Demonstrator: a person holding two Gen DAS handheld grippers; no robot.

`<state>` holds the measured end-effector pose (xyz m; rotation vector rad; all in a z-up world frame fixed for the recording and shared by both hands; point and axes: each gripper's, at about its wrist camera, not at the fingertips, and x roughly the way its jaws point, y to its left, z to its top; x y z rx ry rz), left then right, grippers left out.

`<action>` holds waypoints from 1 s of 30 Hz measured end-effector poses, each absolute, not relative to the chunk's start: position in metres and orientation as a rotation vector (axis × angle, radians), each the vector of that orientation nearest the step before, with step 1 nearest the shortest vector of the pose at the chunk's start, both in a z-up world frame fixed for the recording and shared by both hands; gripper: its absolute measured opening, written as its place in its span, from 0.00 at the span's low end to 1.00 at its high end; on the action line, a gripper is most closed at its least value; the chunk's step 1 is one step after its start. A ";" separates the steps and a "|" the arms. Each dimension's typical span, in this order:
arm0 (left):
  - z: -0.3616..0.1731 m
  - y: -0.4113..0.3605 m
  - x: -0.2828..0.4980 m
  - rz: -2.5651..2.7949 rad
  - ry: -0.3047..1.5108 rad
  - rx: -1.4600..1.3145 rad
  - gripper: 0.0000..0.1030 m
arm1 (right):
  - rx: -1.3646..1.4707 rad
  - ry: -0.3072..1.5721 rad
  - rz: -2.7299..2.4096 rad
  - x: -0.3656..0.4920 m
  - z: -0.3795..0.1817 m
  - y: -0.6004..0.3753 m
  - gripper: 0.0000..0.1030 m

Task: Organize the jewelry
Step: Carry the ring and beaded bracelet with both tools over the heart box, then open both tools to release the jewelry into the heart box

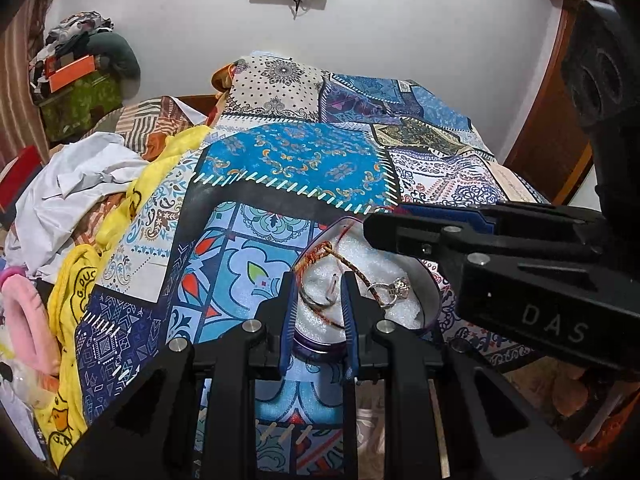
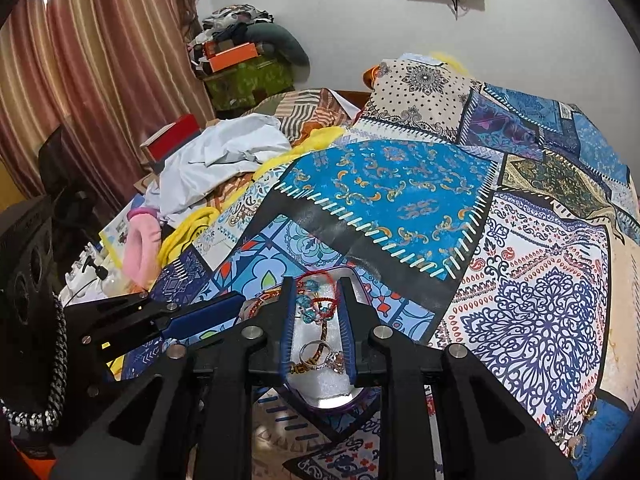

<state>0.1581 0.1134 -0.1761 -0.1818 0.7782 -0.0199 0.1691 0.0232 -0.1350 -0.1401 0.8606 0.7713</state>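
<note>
Bed (image 1: 304,160) with patchwork bedspread (image 2: 400,184); on it: purple-rimmed jewelry tray (image 1: 434,300), white cloth (image 1: 80,184), yellow garment (image 1: 76,292), pink item (image 2: 142,240) at left edge.

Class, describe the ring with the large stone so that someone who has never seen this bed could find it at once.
Start at the patchwork bedspread and find the small clear container lined with white foam near its front edge. On the foam lie a plain silver band, a woven red-and-gold thread bracelet and the ring with the large stone. It alone carries a big sparkling stone cluster.
</note>
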 end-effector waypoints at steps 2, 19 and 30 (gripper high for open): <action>-0.174 0.113 0.158 -0.018 0.779 -0.182 0.20 | -0.142 0.867 0.769 0.169 -0.134 0.022 0.19; -0.127 0.105 0.135 0.020 0.699 -0.163 0.27 | -0.147 0.759 0.681 0.143 -0.094 -0.014 0.20; -0.089 0.066 0.117 0.003 0.631 -0.103 0.48 | -0.100 0.648 0.584 0.122 -0.063 -0.064 0.46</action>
